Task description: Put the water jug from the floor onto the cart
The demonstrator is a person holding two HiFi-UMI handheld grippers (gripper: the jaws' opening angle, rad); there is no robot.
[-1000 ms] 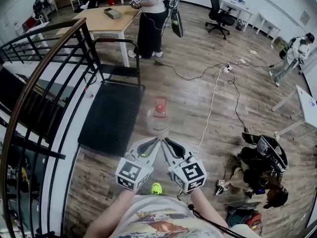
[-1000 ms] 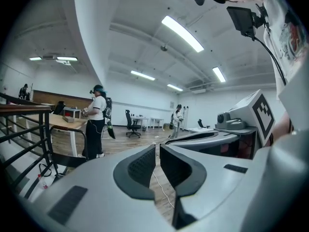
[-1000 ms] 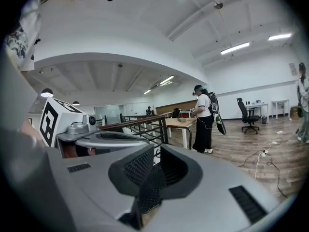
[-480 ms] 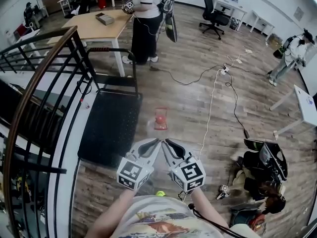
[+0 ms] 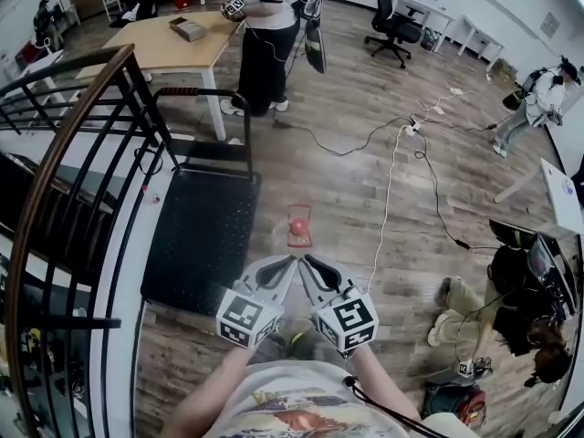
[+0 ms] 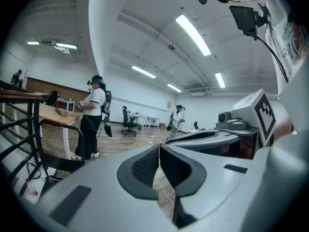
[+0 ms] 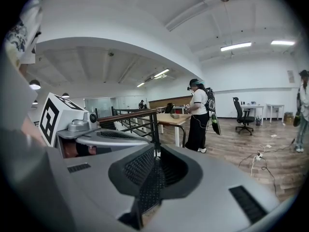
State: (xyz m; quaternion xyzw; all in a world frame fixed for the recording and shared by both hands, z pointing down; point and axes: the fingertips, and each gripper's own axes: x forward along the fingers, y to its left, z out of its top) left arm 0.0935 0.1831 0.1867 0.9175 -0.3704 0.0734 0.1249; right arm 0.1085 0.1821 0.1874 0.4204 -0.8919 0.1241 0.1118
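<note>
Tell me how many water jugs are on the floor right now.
1. The water jug, clear with a red cap, stands on the wood floor just right of the black cart. Others may be hidden outside the view.

The water jug (image 5: 297,227) is clear with a red cap, at twelve o'clock from the pale grey left tongs (image 5: 283,267) and right tongs (image 5: 313,267). Their pads (image 6: 144,167) are black, and their marker cubes (image 5: 246,318) bear black-and-white squares. At ten o'clock the cart (image 5: 196,235) has a black deck. The floor (image 5: 365,190) is grey-brown wood-grain planks, crossed by a white cable (image 5: 388,199).
</note>
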